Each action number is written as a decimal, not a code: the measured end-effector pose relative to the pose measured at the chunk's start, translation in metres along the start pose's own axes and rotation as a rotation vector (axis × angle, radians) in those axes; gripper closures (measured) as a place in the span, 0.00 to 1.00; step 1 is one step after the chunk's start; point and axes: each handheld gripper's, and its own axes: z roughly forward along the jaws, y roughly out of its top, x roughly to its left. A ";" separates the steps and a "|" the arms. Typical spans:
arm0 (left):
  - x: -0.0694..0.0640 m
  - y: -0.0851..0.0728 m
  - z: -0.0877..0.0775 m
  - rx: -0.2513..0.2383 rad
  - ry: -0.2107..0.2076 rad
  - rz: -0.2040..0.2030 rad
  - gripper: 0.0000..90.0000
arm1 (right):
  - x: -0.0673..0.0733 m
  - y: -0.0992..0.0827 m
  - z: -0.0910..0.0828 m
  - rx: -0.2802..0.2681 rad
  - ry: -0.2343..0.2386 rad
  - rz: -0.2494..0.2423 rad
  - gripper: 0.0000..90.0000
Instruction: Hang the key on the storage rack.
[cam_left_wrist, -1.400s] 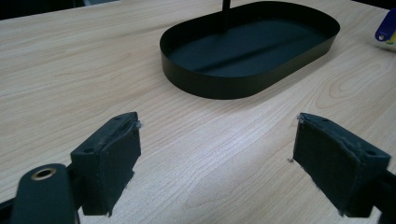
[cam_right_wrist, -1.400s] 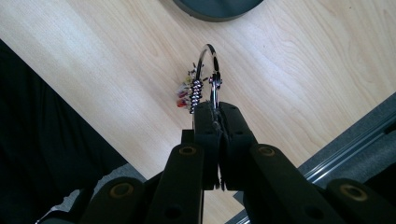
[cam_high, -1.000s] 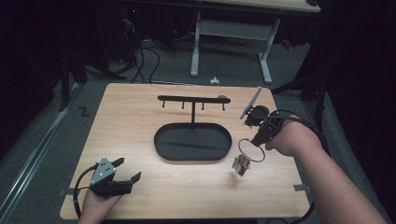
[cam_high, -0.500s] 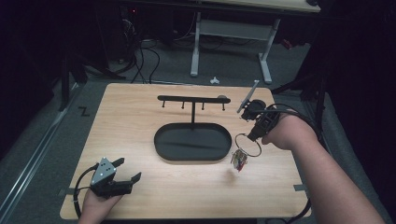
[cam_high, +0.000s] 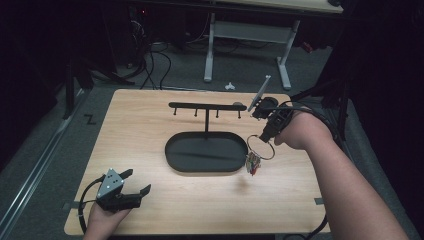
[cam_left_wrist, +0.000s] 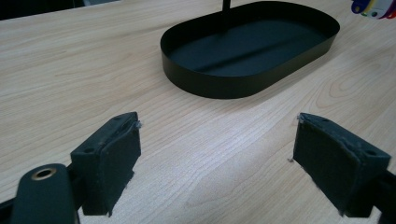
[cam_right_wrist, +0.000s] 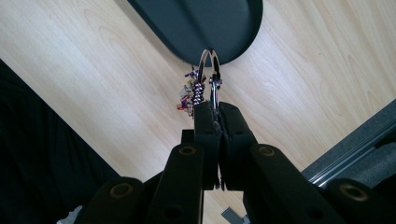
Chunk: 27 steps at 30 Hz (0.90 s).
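My left gripper rests near the desk's front-left corner, jaws spread wide, bare wood around it. My right gripper is clamped on a key ring, lifted beside the black tray's right end; small coloured tags, possibly keys, dangle below.

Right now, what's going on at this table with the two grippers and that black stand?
A person holds a gripper in each hand. The right gripper is shut on a key ring, holding it in the air beside the right end of the black oval tray, with a bunch of small colourful tags dangling below. The stand's hook bar rises from the tray. The left gripper rests open near the table's front left corner, holding nothing.
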 end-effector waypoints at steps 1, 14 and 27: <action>0.000 0.000 0.000 0.000 -0.001 0.000 0.17 | 0.000 0.004 -0.001 -0.001 -0.002 0.000 0.97; 0.002 0.000 0.000 0.001 0.000 0.000 0.17 | -0.007 0.033 0.004 -0.001 -0.003 -0.005 0.97; 0.002 -0.001 -0.002 0.006 0.001 -0.001 0.17 | -0.020 0.051 0.013 -0.010 -0.003 0.000 0.97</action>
